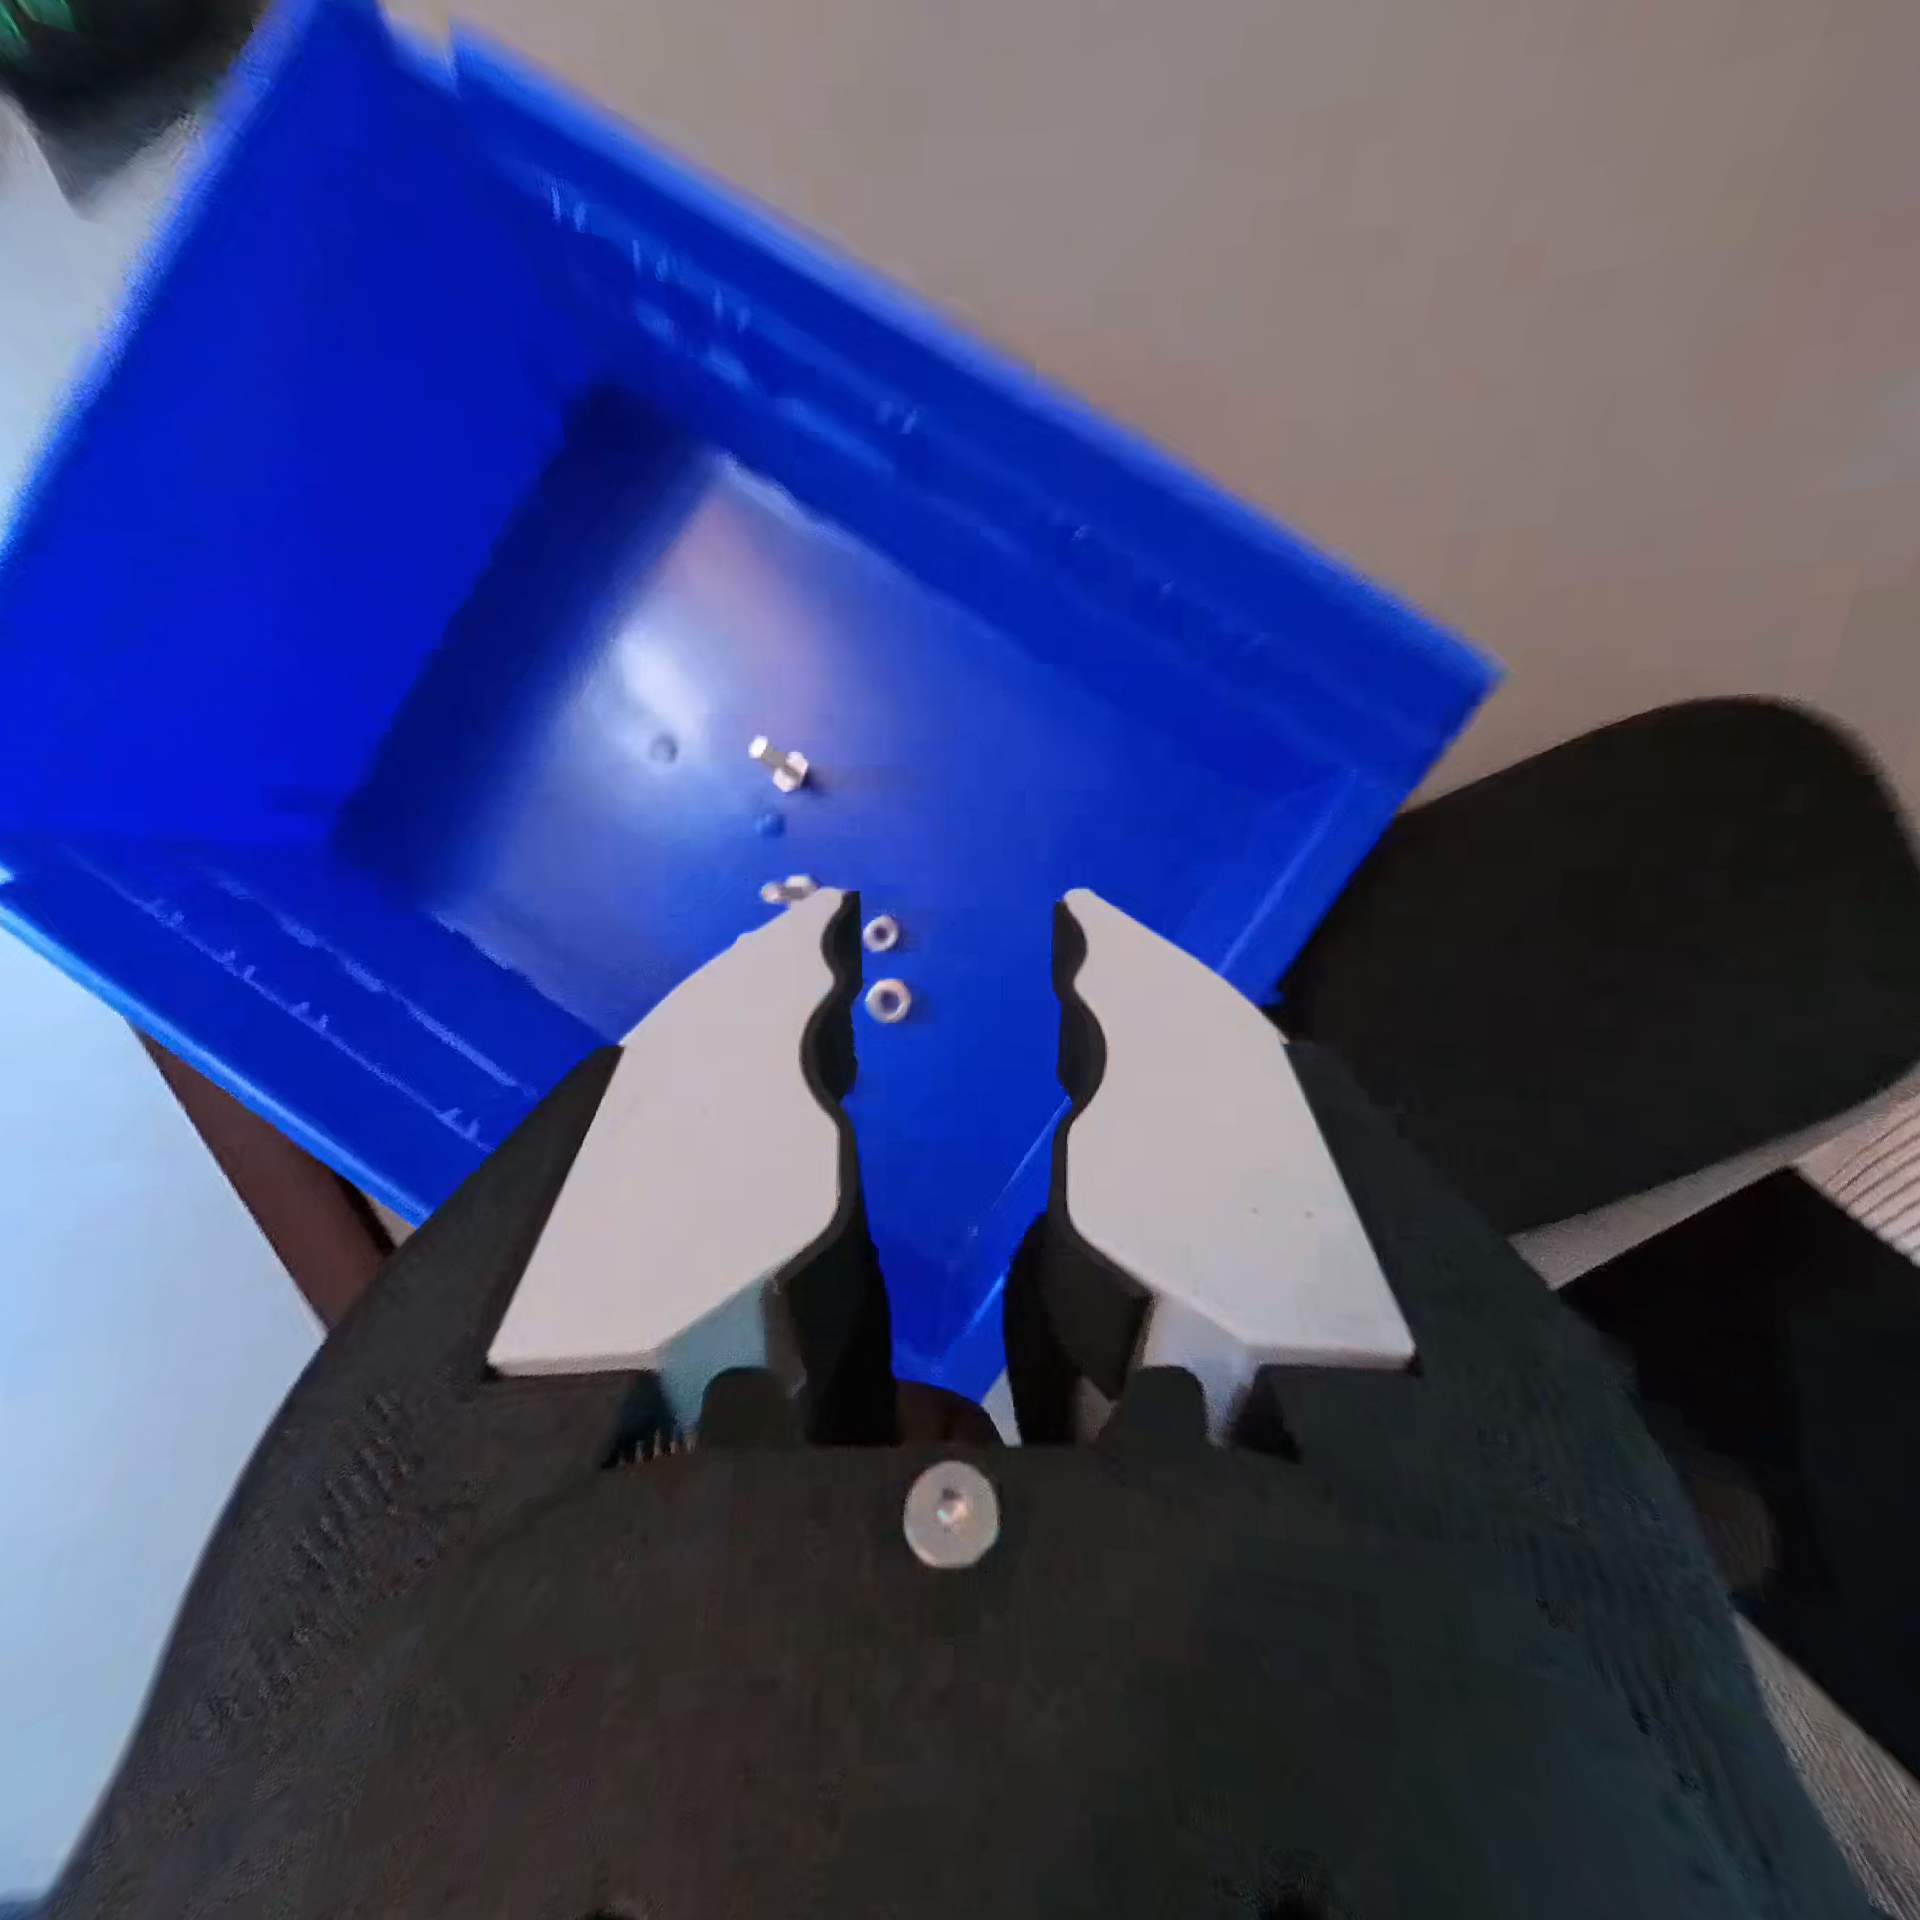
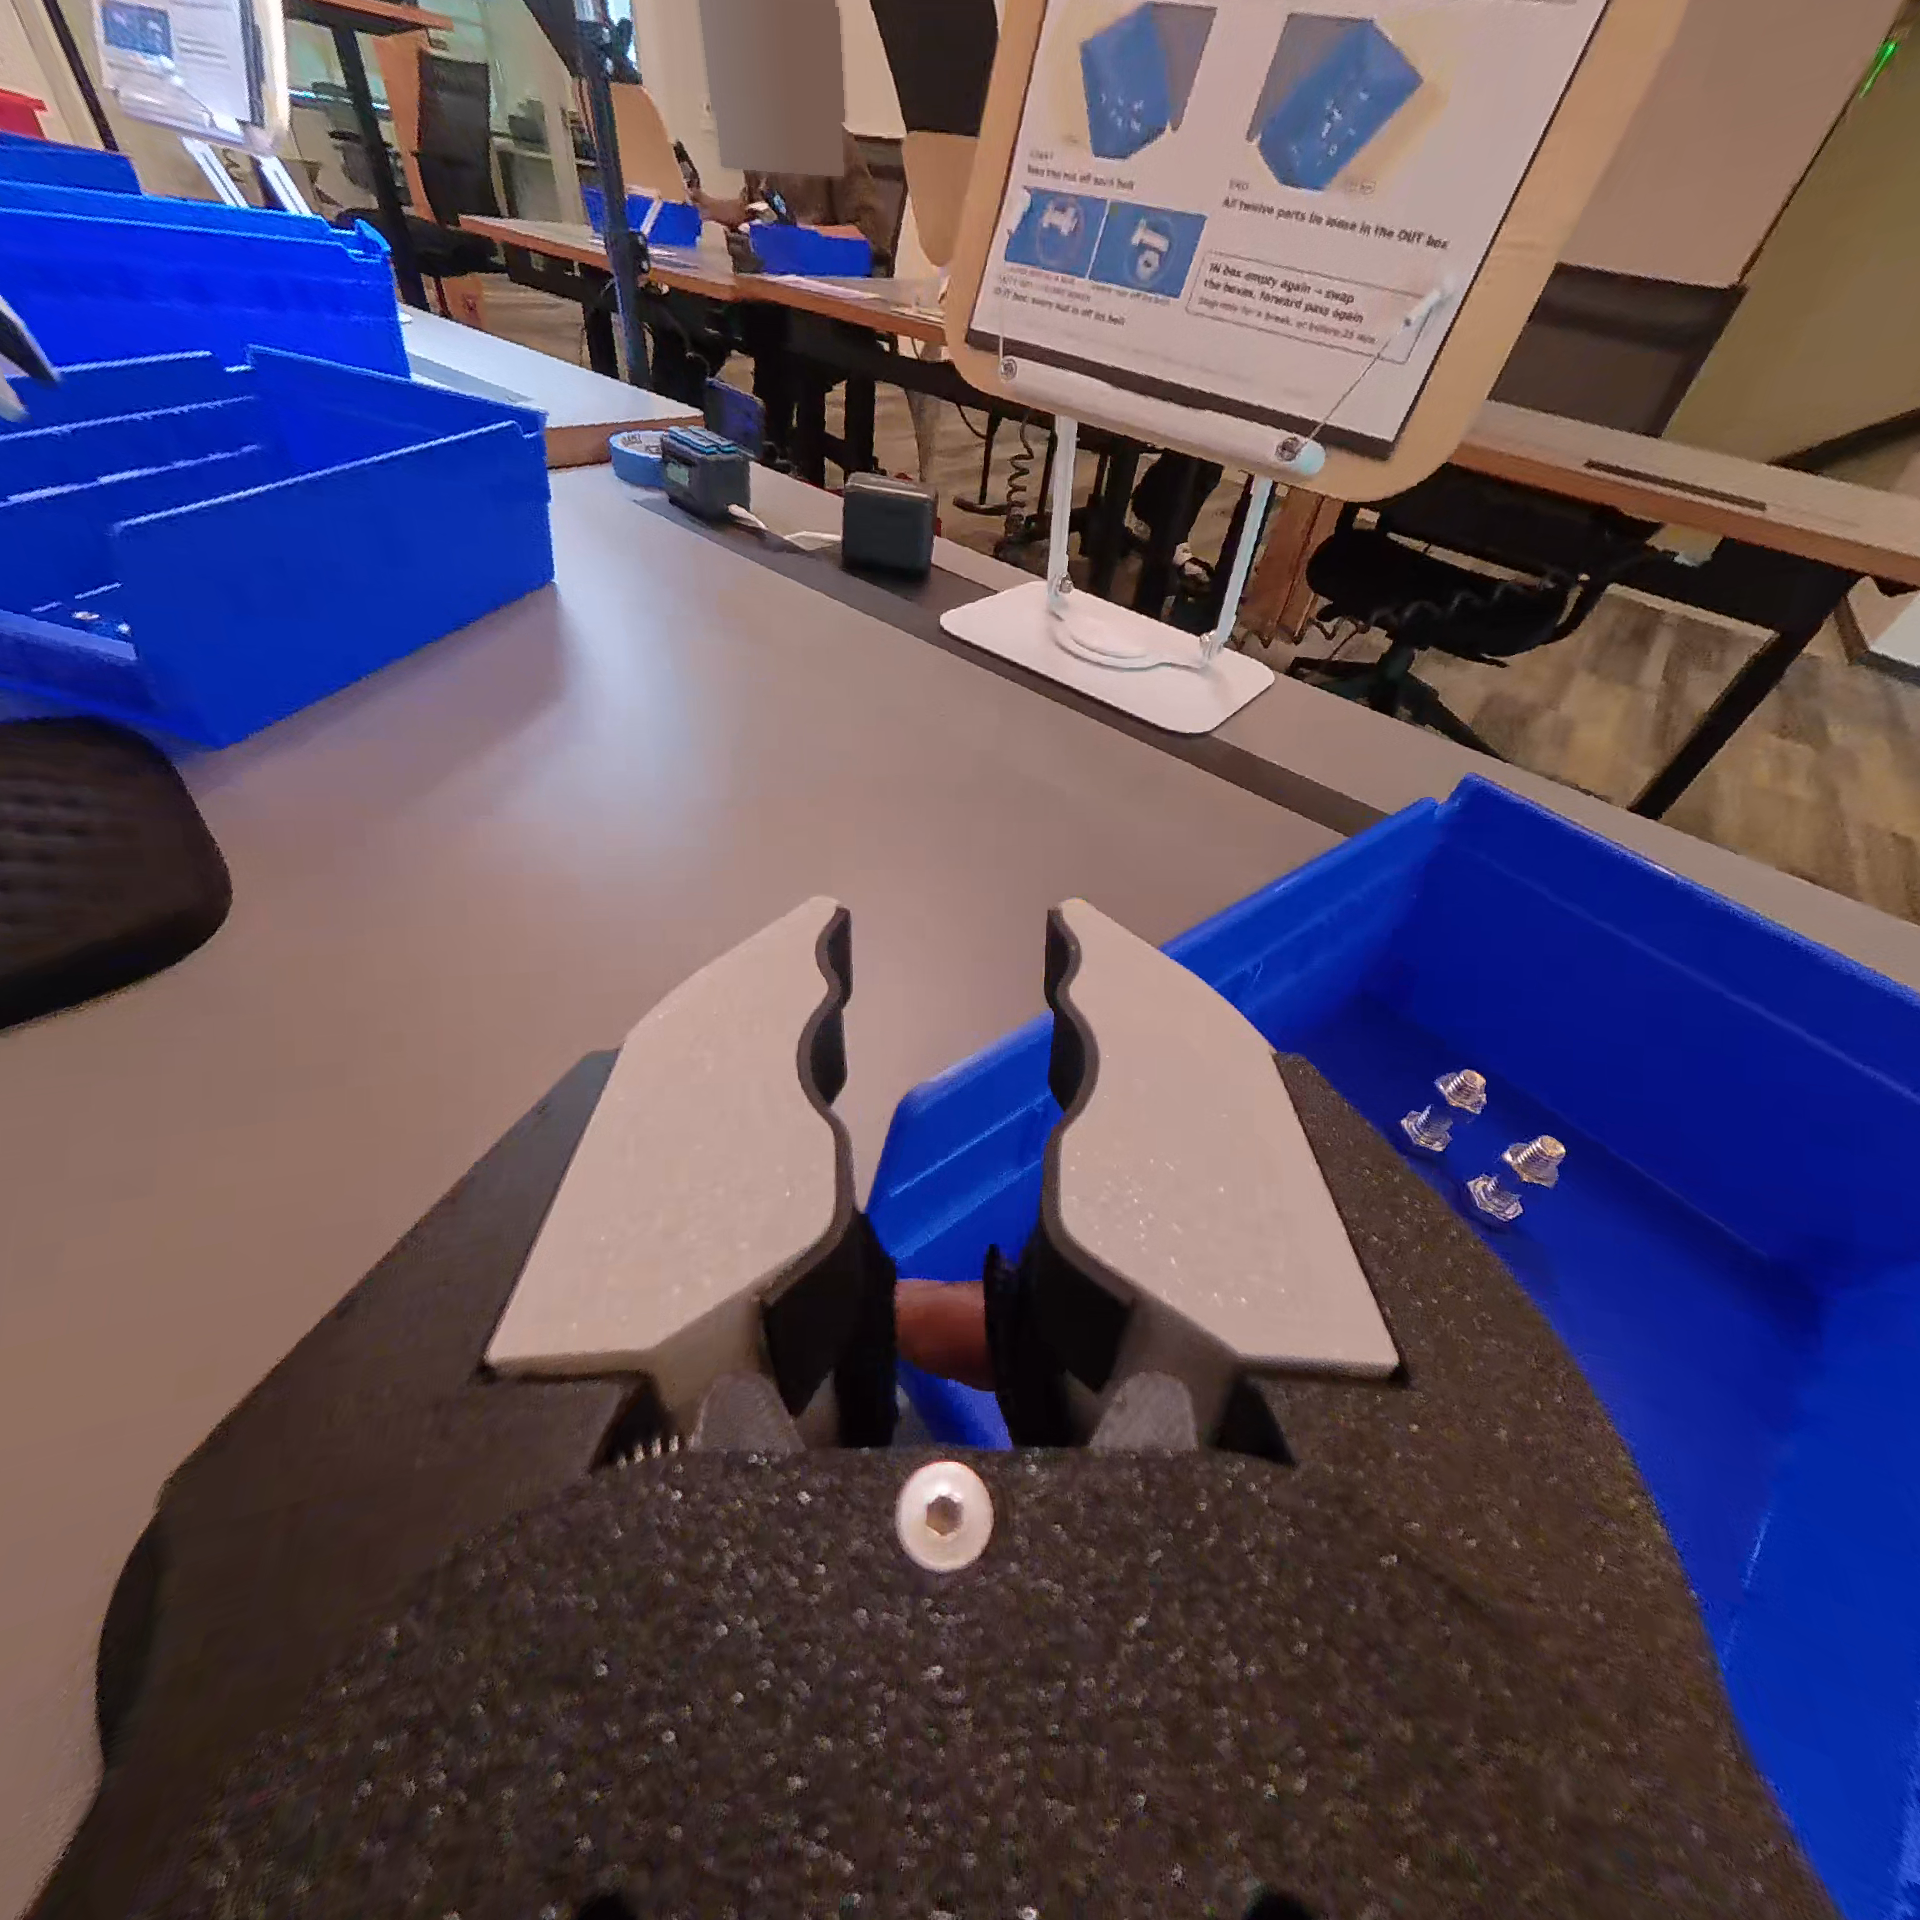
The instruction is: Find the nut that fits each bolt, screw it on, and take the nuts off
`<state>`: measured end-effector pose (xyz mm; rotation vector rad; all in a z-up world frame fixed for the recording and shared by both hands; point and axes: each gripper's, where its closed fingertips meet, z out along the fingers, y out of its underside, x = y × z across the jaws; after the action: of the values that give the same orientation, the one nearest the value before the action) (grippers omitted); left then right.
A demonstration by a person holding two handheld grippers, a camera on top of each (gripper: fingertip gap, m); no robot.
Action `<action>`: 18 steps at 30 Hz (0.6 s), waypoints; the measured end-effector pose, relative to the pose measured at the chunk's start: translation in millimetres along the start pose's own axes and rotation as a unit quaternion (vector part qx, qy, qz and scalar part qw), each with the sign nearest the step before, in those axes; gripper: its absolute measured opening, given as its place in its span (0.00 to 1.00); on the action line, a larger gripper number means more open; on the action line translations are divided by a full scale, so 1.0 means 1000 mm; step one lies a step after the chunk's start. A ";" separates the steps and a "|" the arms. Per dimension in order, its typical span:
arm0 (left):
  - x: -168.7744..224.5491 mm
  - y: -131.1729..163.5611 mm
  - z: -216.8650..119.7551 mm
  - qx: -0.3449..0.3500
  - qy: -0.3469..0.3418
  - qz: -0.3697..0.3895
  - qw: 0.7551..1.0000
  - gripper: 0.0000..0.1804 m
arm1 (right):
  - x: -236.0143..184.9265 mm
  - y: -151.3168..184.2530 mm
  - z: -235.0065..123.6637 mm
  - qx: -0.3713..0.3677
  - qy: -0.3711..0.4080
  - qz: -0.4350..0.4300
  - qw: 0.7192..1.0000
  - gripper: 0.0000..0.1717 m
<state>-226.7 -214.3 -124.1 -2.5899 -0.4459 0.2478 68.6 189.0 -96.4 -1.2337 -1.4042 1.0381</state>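
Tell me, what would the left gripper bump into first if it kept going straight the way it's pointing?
Probably the floor of the blue bin. The left gripper is open over it, with two loose nuts just beyond its fingertips, though depth is hard to judge.

Bare grey table (image 2: pixel 644 831) between two blue bins (image 2: pixel 312 582)

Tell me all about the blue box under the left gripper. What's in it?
The blue box looks like shiny plastic, open on top, with ridged walls and a flat floor. It appears tilted in the picture. Inside lie two small silver bolts and two loose nuts. The left gripper hangs open above them, holding nothing.
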 end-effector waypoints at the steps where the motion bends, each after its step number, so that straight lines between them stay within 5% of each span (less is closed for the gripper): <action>1: -0.009 0.007 0.009 -0.035 -0.002 -0.002 0.999 0.18 | 0.000 0.000 -0.002 0.000 0.000 -0.001 1.000 0.21; 7: -0.045 0.054 0.047 -0.223 -0.008 0.016 0.975 0.15 | 0.000 -0.004 -0.012 0.022 0.001 0.003 1.000 0.20; 18: -0.066 0.067 0.079 -0.276 0.011 0.044 0.960 0.12 | 0.002 -0.006 -0.015 0.025 0.006 -0.001 1.000 0.19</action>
<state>-290.3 -258.3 -219.3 -3.1610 -0.4401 0.1347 82.2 190.7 -87.9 -1.2012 -1.3619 1.0568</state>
